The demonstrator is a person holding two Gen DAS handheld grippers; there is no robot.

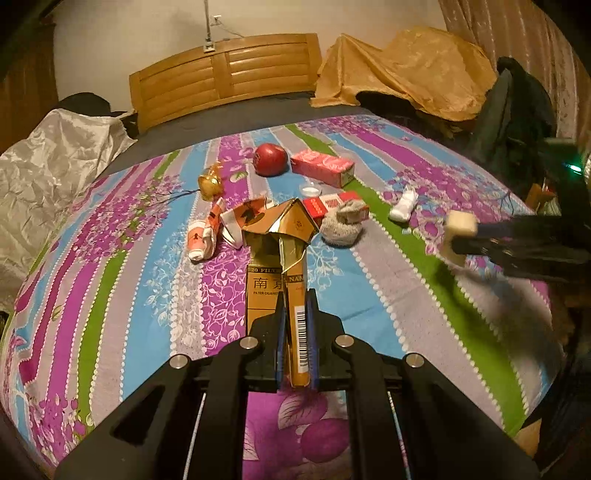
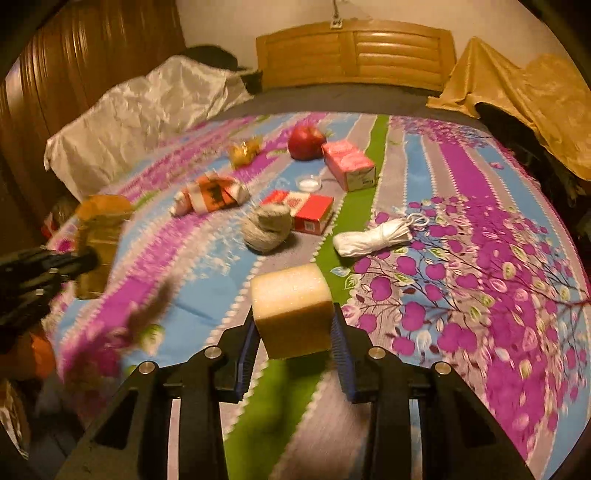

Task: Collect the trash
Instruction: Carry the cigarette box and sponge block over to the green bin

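The left gripper (image 1: 295, 332) pinches a gold cigarette pack (image 1: 277, 258), light crushed cardboard with a torn glossy top, above the bed's (image 1: 406, 314) near edge. The right gripper (image 2: 295, 332) has its jaws closed on a foam cube (image 2: 293, 310): soft, light, best held by its flat sides.

A bedroom in a home: a wide bed (image 1: 110, 295) under a striped floral sheet, a slatted wooden headboard (image 1: 225, 79), a silvery crumpled cover (image 1: 51, 173), curtains (image 1: 517, 33), and what seems, in the dim corner, a wardrobe (image 2: 81, 66).
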